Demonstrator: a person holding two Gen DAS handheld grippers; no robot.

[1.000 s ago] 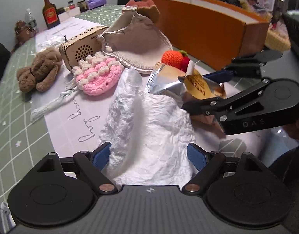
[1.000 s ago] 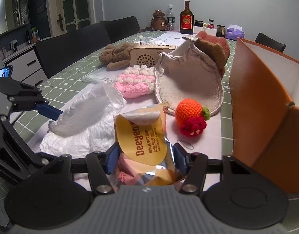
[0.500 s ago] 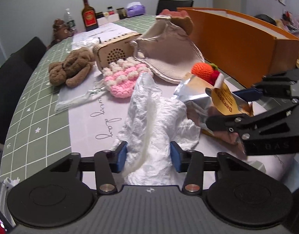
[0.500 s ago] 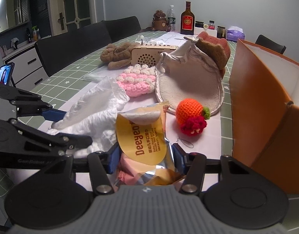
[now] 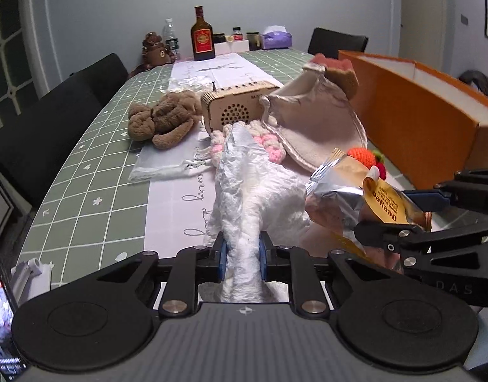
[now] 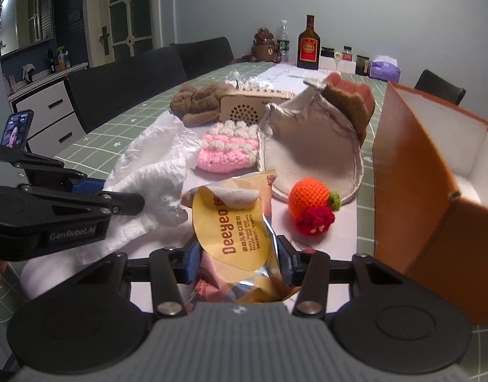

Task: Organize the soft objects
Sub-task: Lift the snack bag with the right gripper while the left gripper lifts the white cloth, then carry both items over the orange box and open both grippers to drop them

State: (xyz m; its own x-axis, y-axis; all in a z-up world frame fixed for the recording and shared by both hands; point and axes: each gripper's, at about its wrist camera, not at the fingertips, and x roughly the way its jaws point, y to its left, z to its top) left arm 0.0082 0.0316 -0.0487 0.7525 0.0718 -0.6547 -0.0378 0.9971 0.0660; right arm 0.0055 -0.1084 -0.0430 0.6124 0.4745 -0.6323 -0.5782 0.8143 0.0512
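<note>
A crumpled white wipe [image 5: 253, 197] lies on the pale table runner, and its near end is bunched between the blue pads of my left gripper [image 5: 242, 254]. The jaws are closing and the pads press on it. From the right wrist view the same wipe [image 6: 155, 175] hangs from the left gripper [image 6: 123, 192]. My right gripper [image 6: 237, 258] grips a yellow and silver wet-wipes pack [image 6: 231, 222], held upright off the table, with its jaws still closing. In the left wrist view the pack [image 5: 336, 191] sits in the right gripper [image 5: 384, 213].
A tall orange box [image 6: 435, 172] stands open on the right. Behind lie an orange crochet fruit [image 6: 310, 195], a pink crochet piece [image 6: 228, 152], a beige drawstring bag [image 6: 307, 140], a brown plush [image 5: 163, 119] and a wooden radio [image 5: 234, 108]. Bottles [image 5: 202, 36] stand at the far end.
The left jaws went from wide open to pinching the white wipe, gathering it into a ridge, and that gripper rolled level. The right jaws narrowed a little on the pack.
</note>
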